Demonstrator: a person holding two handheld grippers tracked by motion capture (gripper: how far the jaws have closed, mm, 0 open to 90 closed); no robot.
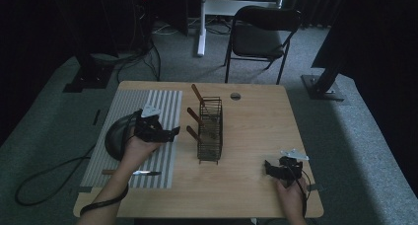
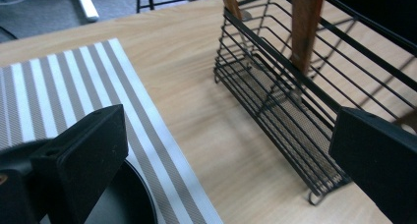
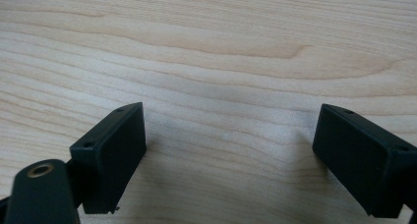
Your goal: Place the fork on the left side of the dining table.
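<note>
A black wire basket (image 1: 210,131) stands in the middle of the wooden table (image 1: 256,121), with three wooden-handled utensils (image 1: 193,117) upright in it. My left gripper (image 1: 173,132) hovers over the striped placemat (image 1: 162,101), open and empty, pointing at the basket. In the left gripper view the basket (image 2: 295,106) and a wooden handle (image 2: 305,27) lie just ahead of the open left gripper (image 2: 228,135). A knife (image 1: 134,172) lies on the mat's near edge. My right gripper (image 1: 268,167) rests low at the front right; the right gripper (image 3: 228,128) is open over bare wood.
A dark round plate (image 1: 114,136) sits on the mat under my left hand, seen as a plate (image 2: 130,199) beside the left jaw. A cable hole (image 1: 235,95) marks the far table edge. A folding chair (image 1: 261,32) stands behind the table.
</note>
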